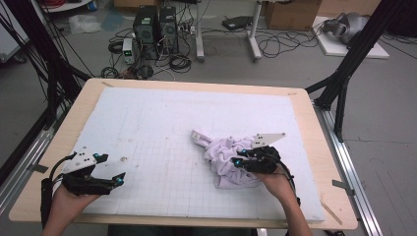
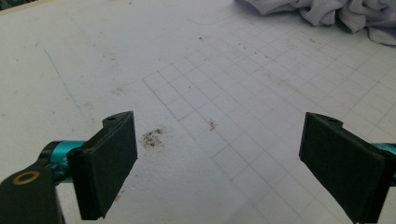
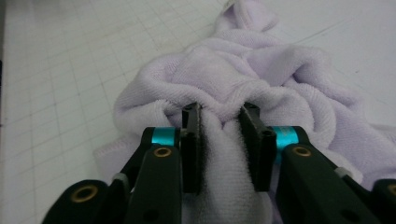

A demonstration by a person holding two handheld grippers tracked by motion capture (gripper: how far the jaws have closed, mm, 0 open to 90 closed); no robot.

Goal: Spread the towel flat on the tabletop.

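Observation:
A crumpled lavender towel lies bunched right of centre on the white gridded mat. My right gripper rests on the towel's right side. In the right gripper view its jaws pinch a raised fold of the towel, and cloth bulges between the pads. My left gripper hovers at the mat's front left corner, well away from the towel. Its jaws stand wide open over bare mat with nothing between them. The towel's edge shows far off at the top right of the left gripper view.
The mat lies on a wooden table with narrow bare borders. A small dark stain marks the mat just ahead of the left gripper. Black frame posts flank the table; computer towers and cables lie on the floor beyond.

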